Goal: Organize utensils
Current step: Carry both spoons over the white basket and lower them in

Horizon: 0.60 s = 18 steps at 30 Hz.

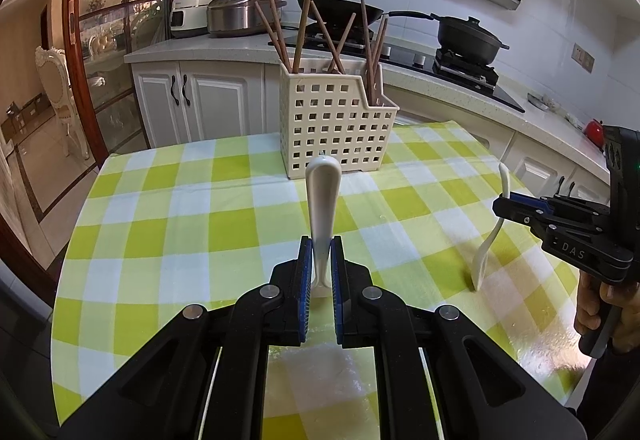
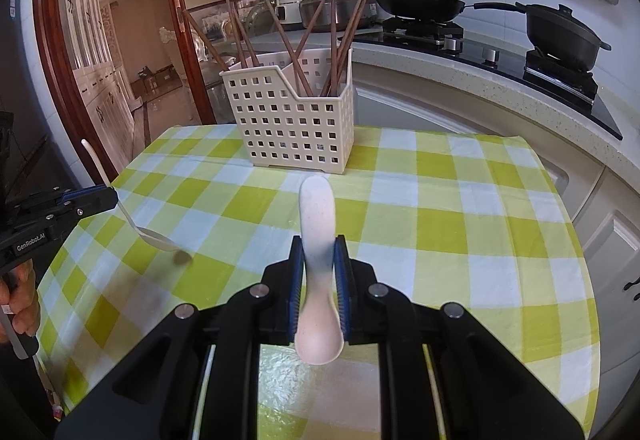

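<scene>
Holding one white ceramic soup spoon each, both grippers are hovering over the green-checked tablecloth (image 1: 168,224), short of the cream perforated utensil caddy (image 1: 332,128).

Left gripper (image 1: 320,264) is clamped on the neck of its spoon (image 1: 322,200), pads pinching the narrow part just above the bowl. The handle is sticking up and forward toward the caddy, probably so it can go in bowl-first or be tipped upright. In the right wrist view that spoon's bowl is resting on or just above the cloth; I can't tell which.

Right gripper (image 2: 319,280) is gripping its own spoon (image 2: 318,224) the same way, bowl hanging under the jaws, handle pointing at the caddy. Its bowl tip also looks to be touching or nearly touching the cloth.

Wooden chopsticks (image 1: 304,32) are already filling the caddy's taller rear compartments, leaning every which way. The lower front section looks free, so I'm guessing that's where the spoons are going.

Risk: glazed ceramic in a narrow pinch could be prone to pivoting once lifted.
</scene>
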Motion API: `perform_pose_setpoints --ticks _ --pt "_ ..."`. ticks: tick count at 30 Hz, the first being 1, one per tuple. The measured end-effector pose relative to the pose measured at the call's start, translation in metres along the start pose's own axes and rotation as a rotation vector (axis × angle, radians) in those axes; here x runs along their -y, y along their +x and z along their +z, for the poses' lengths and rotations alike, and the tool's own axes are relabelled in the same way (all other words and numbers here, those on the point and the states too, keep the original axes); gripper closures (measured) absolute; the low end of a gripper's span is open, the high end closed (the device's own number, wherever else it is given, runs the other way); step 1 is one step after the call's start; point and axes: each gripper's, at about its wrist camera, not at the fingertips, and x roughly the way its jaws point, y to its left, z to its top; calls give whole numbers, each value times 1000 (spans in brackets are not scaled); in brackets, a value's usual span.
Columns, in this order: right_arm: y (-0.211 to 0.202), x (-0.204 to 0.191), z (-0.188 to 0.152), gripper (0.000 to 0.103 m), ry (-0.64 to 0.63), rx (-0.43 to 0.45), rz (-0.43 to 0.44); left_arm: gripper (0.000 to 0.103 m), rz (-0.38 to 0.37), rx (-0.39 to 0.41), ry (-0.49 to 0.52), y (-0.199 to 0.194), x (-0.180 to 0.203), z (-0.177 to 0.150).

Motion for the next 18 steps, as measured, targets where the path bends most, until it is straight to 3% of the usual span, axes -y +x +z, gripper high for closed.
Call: perform_pose_setpoints --ticks 7,13,18 --pt "-17 -7 35 88 -8 70 1 95 -44 60 16 -19 7 31" --pt "-29 -13 102 88 -3 170 3 95 -43 161 63 -42 26 97" --pt "-20 -15 157 88 9 209 10 95 -15 184 120 -39 50 154"
